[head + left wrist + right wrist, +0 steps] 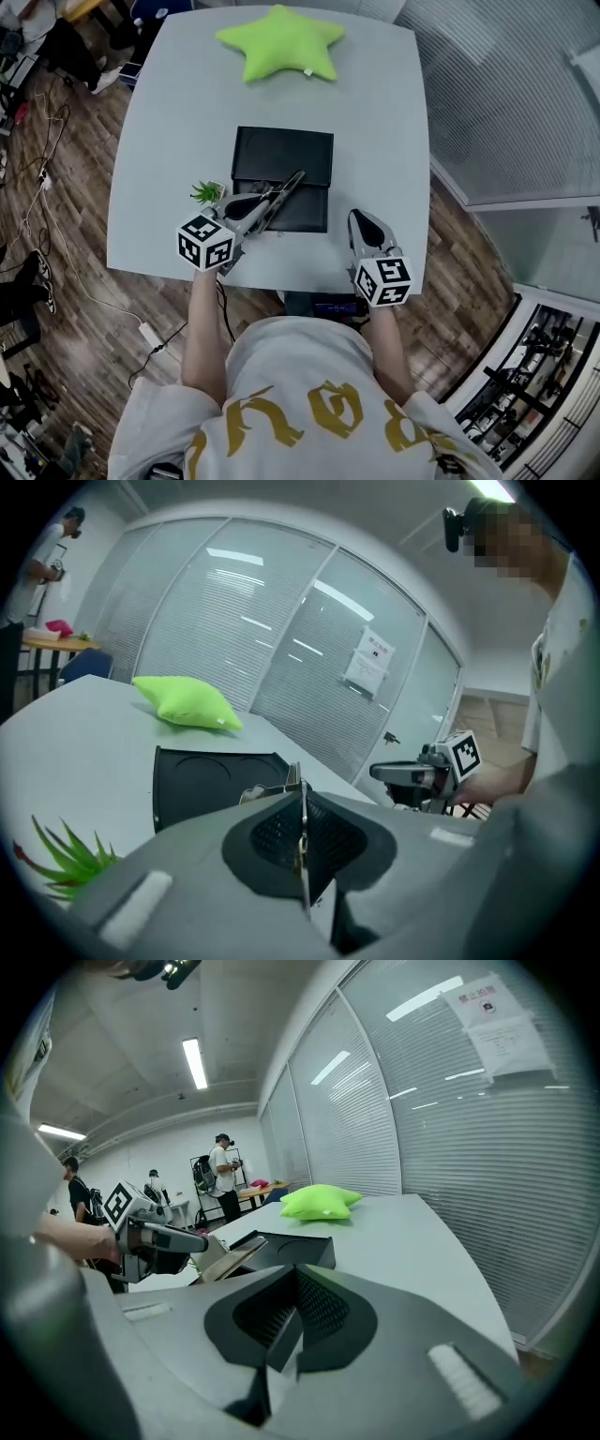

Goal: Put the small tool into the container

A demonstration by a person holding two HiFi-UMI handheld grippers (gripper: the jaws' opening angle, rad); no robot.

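- The small potted plant [206, 192] stands at the table's [169, 122] left, just beside the left gripper [255, 212]; any swing of that gripper should go away from it.
- The left gripper's jaws are pressed together on the small tool [285, 189], a thin metal piece whose free end reaches out over the near part of the black container [281, 150].
- To do the step well, I'd carry the tool a little farther over the container's middle, lower it until it is close to the floor, level it, then part the jaws, so it neither bounces nor catches the rim.
- The right gripper [362, 221] rests near the table's right edge, apart from the container, its jaws together on nothing. It could steady the container if that slides.
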